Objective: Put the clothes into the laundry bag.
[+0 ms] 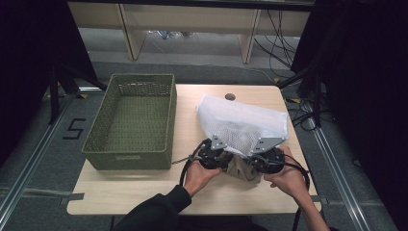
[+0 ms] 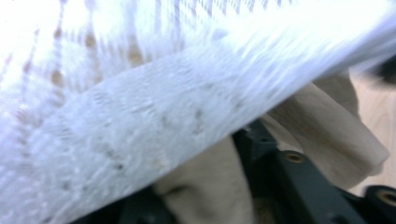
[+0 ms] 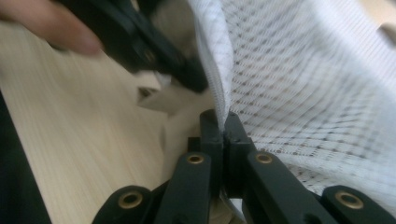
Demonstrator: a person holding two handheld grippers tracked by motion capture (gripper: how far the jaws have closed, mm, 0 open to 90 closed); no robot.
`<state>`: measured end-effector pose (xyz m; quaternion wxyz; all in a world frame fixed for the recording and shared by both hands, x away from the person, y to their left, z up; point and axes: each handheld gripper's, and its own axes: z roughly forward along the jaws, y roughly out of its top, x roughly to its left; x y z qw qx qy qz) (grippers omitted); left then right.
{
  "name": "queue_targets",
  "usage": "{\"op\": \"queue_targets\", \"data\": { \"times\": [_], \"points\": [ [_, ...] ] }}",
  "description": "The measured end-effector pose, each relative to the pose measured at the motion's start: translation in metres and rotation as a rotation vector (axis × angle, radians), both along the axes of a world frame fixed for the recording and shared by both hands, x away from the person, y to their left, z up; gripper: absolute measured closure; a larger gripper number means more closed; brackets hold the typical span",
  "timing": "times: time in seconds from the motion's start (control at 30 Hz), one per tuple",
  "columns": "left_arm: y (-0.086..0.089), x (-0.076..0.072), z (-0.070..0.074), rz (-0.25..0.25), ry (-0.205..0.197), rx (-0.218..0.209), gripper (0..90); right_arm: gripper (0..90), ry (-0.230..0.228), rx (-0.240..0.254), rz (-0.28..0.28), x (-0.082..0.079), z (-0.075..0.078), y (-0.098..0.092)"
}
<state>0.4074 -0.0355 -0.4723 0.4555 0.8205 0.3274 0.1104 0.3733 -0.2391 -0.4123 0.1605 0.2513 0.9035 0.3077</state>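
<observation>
Pinched flat between the right claw [image 3: 223, 135], whose jaws are fully closed, the hem of the white mesh bag [image 3: 299, 79] looks light, limp and snag-prone, best held at that doubled edge. Just left of it the left claw [image 1: 213, 156] sits part open over beige cloth [image 2: 205, 186]; whether it grips is unclear. High up, 1 green basket [image 1: 132, 120] stands farther left.

Basket [image 1: 132, 120] left on table [image 1: 144, 185], mesh bag [image 1: 243, 122] right, cloth [image 1: 240, 168] under
</observation>
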Motion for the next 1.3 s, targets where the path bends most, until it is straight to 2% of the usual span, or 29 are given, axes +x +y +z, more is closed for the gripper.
{"op": "queue_targets", "data": {
  "times": [0.13, 0.2, 0.23, 0.3, 0.33, 0.37, 0.4, 0.43, 0.47, 0.5, 0.53, 0.6, 0.67, 0.7, 0.8, 0.87, 0.9, 0.97, 1.03, 1.07, 1.13, 1.2, 1.23, 1.27, 1.3],
  "points": [
    [0.004, -0.008, 0.001, -0.012, 0.023, 0.031, 45.5, 90.0, 0.042, -0.029, -0.019, 0.005, -0.017, 0.001],
    [0.008, -0.017, 0.002, -0.022, 0.014, 0.066, 34.3, 90.0, 0.034, -0.031, -0.004, 0.007, -0.018, 0.001],
    [0.013, -0.023, 0.003, -0.019, 0.010, 0.097, 29.9, 90.0, 0.037, -0.033, -0.002, 0.007, -0.019, 0.001],
    [0.021, -0.034, 0.004, -0.018, 0.011, 0.100, 25.2, 90.0, 0.029, -0.039, 0.005, 0.008, -0.019, 0.000],
    [0.025, -0.038, 0.004, -0.020, 0.008, 0.112, 24.9, 90.0, 0.049, -0.033, -0.011, 0.007, -0.018, 0.001],
    [0.026, -0.041, 0.003, -0.029, -0.001, 0.099, 25.0, 90.0, 0.037, -0.044, 0.001, 0.009, -0.018, 0.000],
    [0.025, -0.043, 0.001, -0.046, -0.004, 0.089, 25.5, 90.0, 0.023, -0.046, -0.012, 0.008, -0.018, 0.001],
    [0.023, -0.043, 0.000, -0.079, -0.018, 0.116, 27.8, 90.0, 0.030, -0.045, -0.010, 0.008, -0.019, 0.002],
    [0.017, -0.044, -0.005, -0.091, -0.005, 0.115, 29.8, 90.0, 0.041, -0.046, -0.023, 0.007, -0.019, 0.003],
    [0.014, -0.044, -0.007, -0.103, -0.005, 0.122, 29.5, 90.0, 0.034, -0.055, -0.017, 0.008, -0.018, 0.003],
    [0.010, -0.043, -0.009, -0.116, -0.002, 0.127, 33.6, 90.0, 0.031, -0.051, -0.003, 0.008, -0.018, 0.003],
    [0.003, -0.041, -0.012, -0.136, -0.044, 0.141, 54.3, 90.0, 0.027, -0.046, -0.011, 0.007, -0.017, 0.002],
    [-0.002, -0.034, -0.012, -0.134, -0.053, 0.148, 70.1, 90.0, 0.024, -0.054, -0.013, 0.007, -0.017, 0.002],
    [-0.003, -0.029, -0.011, -0.116, -0.060, 0.142, 77.1, 90.0, 0.027, -0.051, -0.013, 0.006, -0.016, 0.002],
    [-0.005, -0.020, -0.005, -0.066, -0.090, 0.130, 85.0, 90.0, 0.024, -0.029, 0.018, 0.004, -0.010, 0.000],
    [-0.008, -0.014, -0.002, -0.028, -0.086, 0.099, 86.7, 90.0, 0.028, -0.028, 0.019, -0.002, -0.004, 0.001],
    [-0.010, -0.013, -0.001, -0.020, -0.086, 0.089, 87.0, 90.0, 0.016, -0.031, 0.038, -0.006, 0.000, 0.002],
    [-0.014, -0.012, -0.002, -0.016, -0.088, 0.100, 86.9, 90.0, 0.031, -0.035, 0.057, -0.012, 0.001, 0.003],
    [-0.014, -0.011, -0.004, -0.015, -0.078, 0.105, 86.4, 90.0, 0.051, -0.045, 0.051, -0.014, -0.006, 0.005],
    [-0.014, -0.011, -0.005, -0.022, -0.065, 0.089, 86.0, 90.0, 0.064, -0.051, 0.045, -0.014, -0.010, 0.005],
    [-0.010, -0.013, -0.007, -0.032, -0.056, 0.091, 84.0, 90.0, 0.100, -0.057, 0.022, -0.010, -0.022, 0.004],
    [-0.005, -0.016, -0.007, -0.054, -0.025, 0.080, 79.9, 90.0, 0.090, -0.065, 0.024, -0.005, -0.033, 0.004],
    [-0.001, -0.019, -0.007, -0.058, -0.010, 0.079, 77.4, 90.0, 0.106, -0.062, -0.007, -0.004, -0.037, 0.004],
    [0.004, -0.020, -0.006, -0.074, -0.009, 0.077, 74.8, 90.0, 0.121, -0.061, -0.009, -0.002, -0.039, 0.003],
    [0.010, -0.022, -0.005, -0.077, -0.006, 0.088, 71.9, 90.0, 0.112, -0.051, -0.018, 0.000, -0.041, 0.002]
  ]
}}
